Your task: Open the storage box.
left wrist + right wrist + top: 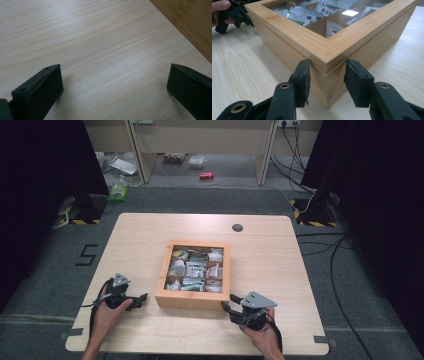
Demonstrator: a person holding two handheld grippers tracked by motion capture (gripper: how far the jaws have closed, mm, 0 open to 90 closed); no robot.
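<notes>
Right gripper view: the right gripper [327, 82] straddles the near corner of the wooden box [329, 53], both pads pressed against its walls just under the lid. The left gripper [113, 87] rests spread over bare table [100, 45] beside the box.

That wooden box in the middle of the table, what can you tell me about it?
The wooden box is square, of light bamboo-like wood, with a framed clear lid lying closed. Through the lid show compartments holding small packets. It sits flat near the middle of the table. The right hand-held gripper straddles its near corner just under the lid's edge, jaws against both sides.
</notes>
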